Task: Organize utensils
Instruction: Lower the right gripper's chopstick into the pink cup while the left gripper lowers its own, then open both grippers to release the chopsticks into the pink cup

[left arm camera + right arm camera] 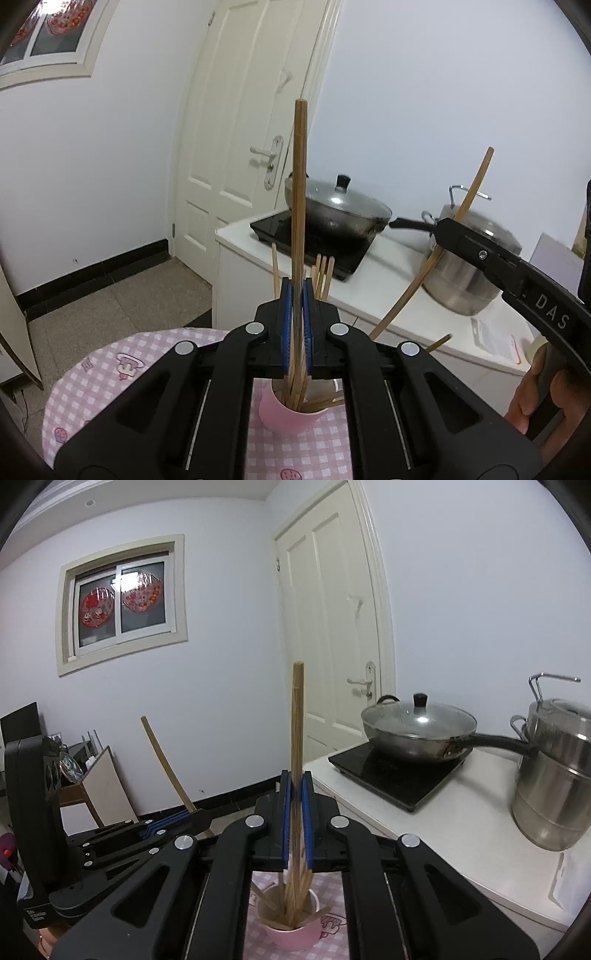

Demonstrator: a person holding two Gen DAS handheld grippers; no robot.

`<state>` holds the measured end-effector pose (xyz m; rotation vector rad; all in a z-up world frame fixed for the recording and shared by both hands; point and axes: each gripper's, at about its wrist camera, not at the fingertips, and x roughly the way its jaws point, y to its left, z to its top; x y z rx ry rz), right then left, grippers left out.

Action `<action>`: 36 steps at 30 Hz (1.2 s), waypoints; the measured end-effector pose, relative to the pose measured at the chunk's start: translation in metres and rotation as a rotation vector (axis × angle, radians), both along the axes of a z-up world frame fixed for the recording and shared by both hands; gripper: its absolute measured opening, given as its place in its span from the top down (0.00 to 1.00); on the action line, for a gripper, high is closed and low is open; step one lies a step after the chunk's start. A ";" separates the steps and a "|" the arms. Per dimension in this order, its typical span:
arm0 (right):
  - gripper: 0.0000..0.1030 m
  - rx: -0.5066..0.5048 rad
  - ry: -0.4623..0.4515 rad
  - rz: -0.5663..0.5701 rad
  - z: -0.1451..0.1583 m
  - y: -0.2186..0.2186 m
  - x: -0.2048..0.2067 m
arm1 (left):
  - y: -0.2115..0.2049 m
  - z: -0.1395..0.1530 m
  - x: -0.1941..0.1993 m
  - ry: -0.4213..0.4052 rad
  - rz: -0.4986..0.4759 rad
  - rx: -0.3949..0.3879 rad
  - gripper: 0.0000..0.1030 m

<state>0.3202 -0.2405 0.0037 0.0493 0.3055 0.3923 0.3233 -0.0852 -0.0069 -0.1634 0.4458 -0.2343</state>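
In the left wrist view, the left gripper (296, 295) was clamped on a wooden chopstick (300, 192), its blue pads pressed flat against the shaft. The stick's long axis ran nearly upright, its blunt top well above the jaws and its lower end running down between the fingers toward the pink cup (286, 415) directly below. That cup stood on the pink checked tablecloth (107, 369) and already held a loose bundle of other chopsticks (321, 273) leaning every which way (some tips showed beyond the jaws). Off to the right, the right gripper (441, 230) was likewise closed on a second chopstick (436, 251), which slanted strongly, top end away from the cup and lower end pointing back toward it.

In the right wrist view, the right gripper (295, 786) pinched its chopstick (297, 738) the same way, seen here nearly vertical, with the pink cup (291, 936) straight beneath the fingers. The left gripper (173, 819) sat just beside it on the left, its own chopstick (166, 764) tilting away.

Both sticks appeared to have their lower ends at or in the cup's mouth, though whether either end rested on the bottom I could not tell. The coming move likely turned on keeping each shaft in line with that opening, and both hands looked about equally near it.
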 end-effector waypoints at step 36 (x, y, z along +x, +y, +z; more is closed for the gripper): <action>0.95 -0.026 0.229 0.067 -0.081 0.001 0.016 | -0.019 -0.075 0.018 0.207 -0.102 0.088 0.93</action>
